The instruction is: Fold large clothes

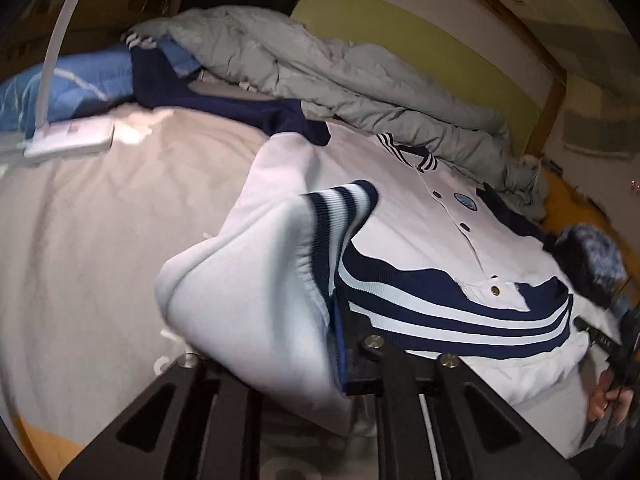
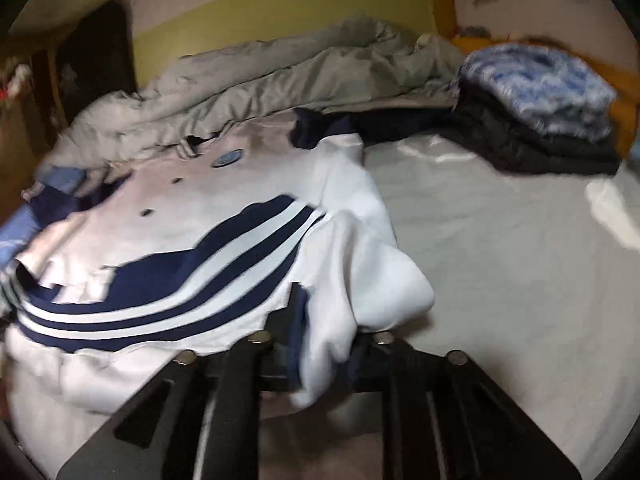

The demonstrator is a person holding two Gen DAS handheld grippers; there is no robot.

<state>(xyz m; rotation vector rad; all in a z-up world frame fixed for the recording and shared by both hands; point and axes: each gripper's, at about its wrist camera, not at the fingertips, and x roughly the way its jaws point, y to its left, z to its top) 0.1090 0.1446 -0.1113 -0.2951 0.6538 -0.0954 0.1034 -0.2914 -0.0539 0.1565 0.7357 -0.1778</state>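
White fleece fills both grips: the left claw (image 1: 336, 344) is clamped on the jacket's (image 1: 420, 232) left hem corner, the right claw (image 2: 320, 344) pinches the right one. From each claw the jacket runs toward twelve o'clock, collar far, flat on the bed (image 2: 500, 260). Its long axis lies straight ahead, so both claws stand equally near for the fold.

This is a bedroom in a home; a bed with a pale sheet (image 2: 500, 248) fills both views; a rumpled grey duvet (image 1: 340, 76) is bunched along the far side against a wall with a yellow-green band (image 1: 420, 28); a blue pillow (image 1: 60, 88) lies at the far left; a stack of folded clothes (image 2: 540, 108) sits at the far right; wooden framing (image 1: 548, 100) edges the wall.
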